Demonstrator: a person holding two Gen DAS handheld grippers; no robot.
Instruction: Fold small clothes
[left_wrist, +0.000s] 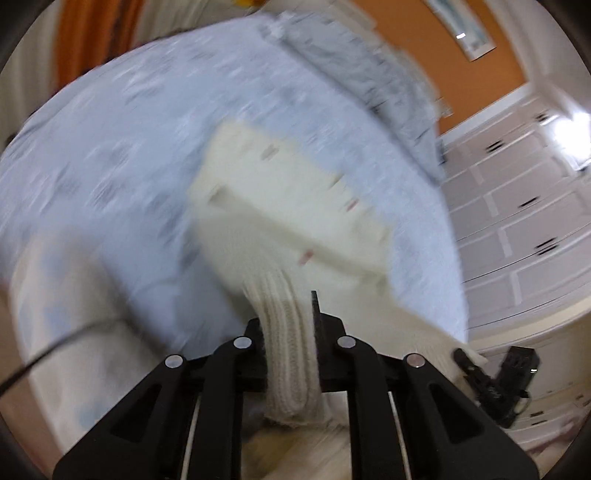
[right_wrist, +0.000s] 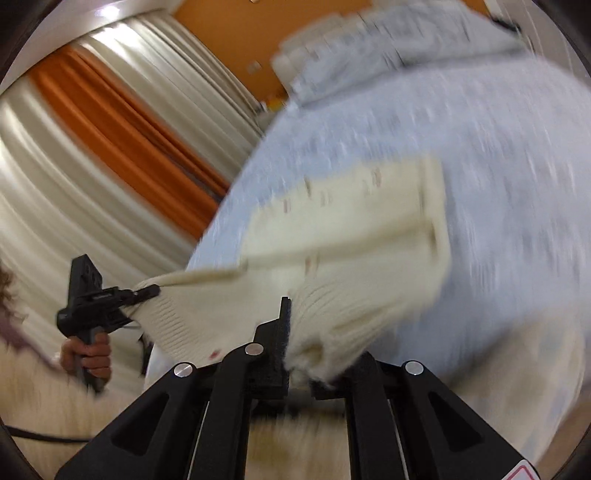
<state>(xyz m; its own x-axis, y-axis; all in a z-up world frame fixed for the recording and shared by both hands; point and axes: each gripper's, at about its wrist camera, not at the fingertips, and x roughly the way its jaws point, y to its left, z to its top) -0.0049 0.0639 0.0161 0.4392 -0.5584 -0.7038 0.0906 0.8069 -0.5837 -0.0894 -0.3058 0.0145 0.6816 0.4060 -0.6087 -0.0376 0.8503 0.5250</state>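
A big bed (left_wrist: 122, 155) with a pale blue cover fills the scene. A cream knit sweater (left_wrist: 295, 206) hangs above it, stretched between both grippers. The left gripper (left_wrist: 290, 332) pinches one ribbed edge tight. The right gripper (right_wrist: 306, 354) pinches another bunched edge.

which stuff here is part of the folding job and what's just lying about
In the job:
cream knit garment
left gripper, shut on its ribbed edge
right gripper, shut on another edge

Lying about:
grey blanket
orange curtain
white drawers
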